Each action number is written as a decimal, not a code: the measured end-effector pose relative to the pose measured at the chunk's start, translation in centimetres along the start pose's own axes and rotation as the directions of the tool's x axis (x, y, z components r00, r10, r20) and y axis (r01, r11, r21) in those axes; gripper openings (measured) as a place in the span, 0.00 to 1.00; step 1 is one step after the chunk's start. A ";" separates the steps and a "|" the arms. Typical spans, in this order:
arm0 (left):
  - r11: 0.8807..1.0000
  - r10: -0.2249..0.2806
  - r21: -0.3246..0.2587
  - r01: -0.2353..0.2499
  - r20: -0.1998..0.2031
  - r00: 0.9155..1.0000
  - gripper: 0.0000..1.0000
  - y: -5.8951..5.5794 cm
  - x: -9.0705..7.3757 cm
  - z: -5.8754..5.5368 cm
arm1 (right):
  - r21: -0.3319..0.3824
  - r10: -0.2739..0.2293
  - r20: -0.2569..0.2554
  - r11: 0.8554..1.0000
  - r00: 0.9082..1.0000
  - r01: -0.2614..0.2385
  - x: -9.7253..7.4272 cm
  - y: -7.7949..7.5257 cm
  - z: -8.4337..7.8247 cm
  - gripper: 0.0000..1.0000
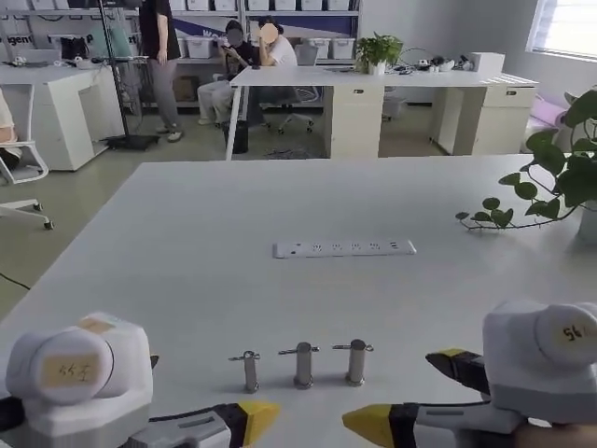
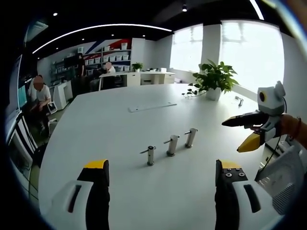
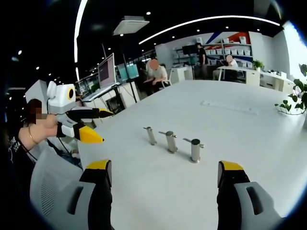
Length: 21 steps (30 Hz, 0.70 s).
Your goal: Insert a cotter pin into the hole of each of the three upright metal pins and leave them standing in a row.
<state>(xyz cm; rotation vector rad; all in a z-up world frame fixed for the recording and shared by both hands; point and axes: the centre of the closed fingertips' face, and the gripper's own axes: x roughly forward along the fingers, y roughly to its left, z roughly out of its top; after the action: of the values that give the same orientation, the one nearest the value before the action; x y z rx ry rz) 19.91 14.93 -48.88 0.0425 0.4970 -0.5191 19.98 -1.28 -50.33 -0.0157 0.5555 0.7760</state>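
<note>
Three upright metal pins stand in a row near the front of the white table [image 1: 280, 205]: the left pin [image 1: 250, 371], the middle pin [image 1: 302, 365] and the right pin [image 1: 355, 362]. A thin cotter pin crosses each one near its top. My left gripper [image 1: 205, 387] is open and empty, low and left of the row. Open and empty too, my right gripper [image 1: 401, 387] is low on the right. The left gripper view has the row of pins [image 2: 171, 144] ahead of my open left gripper [image 2: 161, 167]. In the right gripper view, the pins [image 3: 170, 141] stand beyond my open right gripper [image 3: 164, 166].
A white power strip [image 1: 345, 248] lies flat in the middle of the table. A potted plant [image 1: 560, 177] trails over the table's right edge. Desks, chairs and several people are beyond the far edge.
</note>
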 end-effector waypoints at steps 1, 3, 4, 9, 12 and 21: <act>1.000 0.000 -0.002 0.000 -0.001 1.000 0.92 0.0 0.0 0.0 | 0.002 0.001 0.002 1.000 1.000 -0.001 0.0 0.0 0.0 0.90; 1.000 0.001 -0.003 -0.001 0.001 1.000 0.91 -0.1 0.1 0.0 | 0.004 0.001 0.004 1.000 1.000 -0.001 0.0 -0.1 0.1 0.90; 1.000 0.001 -0.004 -0.001 0.000 1.000 0.91 -0.1 0.1 0.0 | -0.002 0.000 0.007 1.000 1.000 0.000 0.0 -0.1 0.2 0.90; 1.000 0.001 0.000 -0.001 -0.013 1.000 0.90 -0.2 0.4 -0.3 | -0.004 -0.002 0.008 1.000 1.000 0.002 0.1 -0.2 0.2 0.89; 1.000 0.003 0.008 -0.003 -0.024 1.000 0.90 -0.2 0.8 -0.3 | -0.005 -0.002 0.009 1.000 1.000 0.002 0.1 -0.2 0.2 0.89; 1.000 -0.011 0.017 0.011 -0.029 1.000 0.89 -0.7 1.4 -0.1 | -0.012 -0.004 0.006 1.000 1.000 0.004 0.3 -0.2 0.1 0.88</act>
<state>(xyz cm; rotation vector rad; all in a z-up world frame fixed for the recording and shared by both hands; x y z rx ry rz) 20.61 13.69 -49.55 0.0638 0.5215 -0.5339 20.35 -1.23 -50.37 -0.0253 0.5448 0.7756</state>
